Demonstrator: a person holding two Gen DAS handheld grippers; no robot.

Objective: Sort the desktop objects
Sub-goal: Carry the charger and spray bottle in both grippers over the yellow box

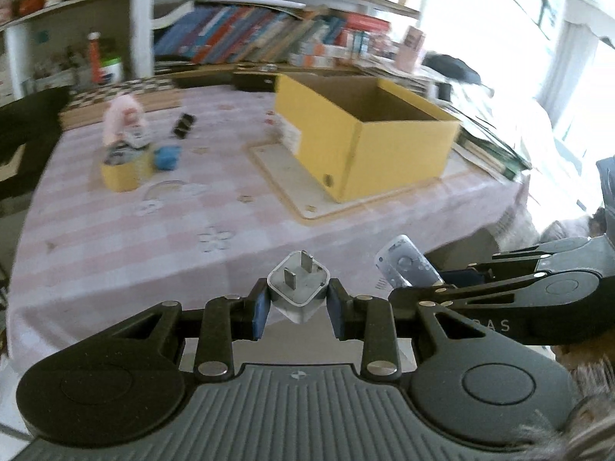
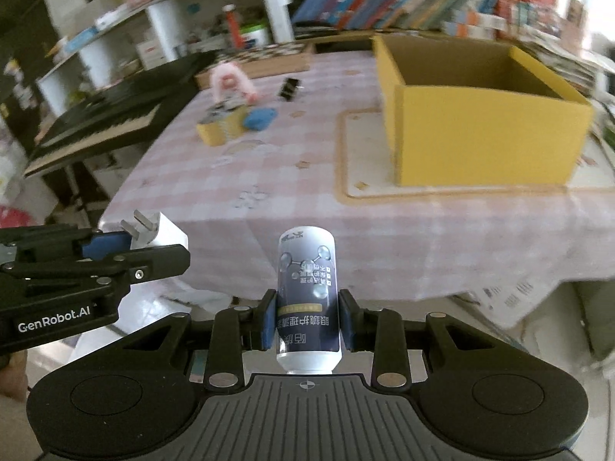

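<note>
Both grippers hold objects in the air, short of the table's near edge.

The left gripper (image 1: 296,305) pinches a white plug (image 1: 298,288), prongs up; its arm reads "GenRobot.AI". The right gripper (image 2: 307,320) pinches a small bottle (image 2: 307,299) with a dark label in Chinese print, too small to read surely. Beyond both, the open yellow box (image 2: 484,130) stands on the pink checked tablecloth (image 2: 269,176); left of the box sit a small yellow tub (image 2: 221,128), a blue object (image 2: 260,118) and a black clip (image 2: 289,88).
</note>
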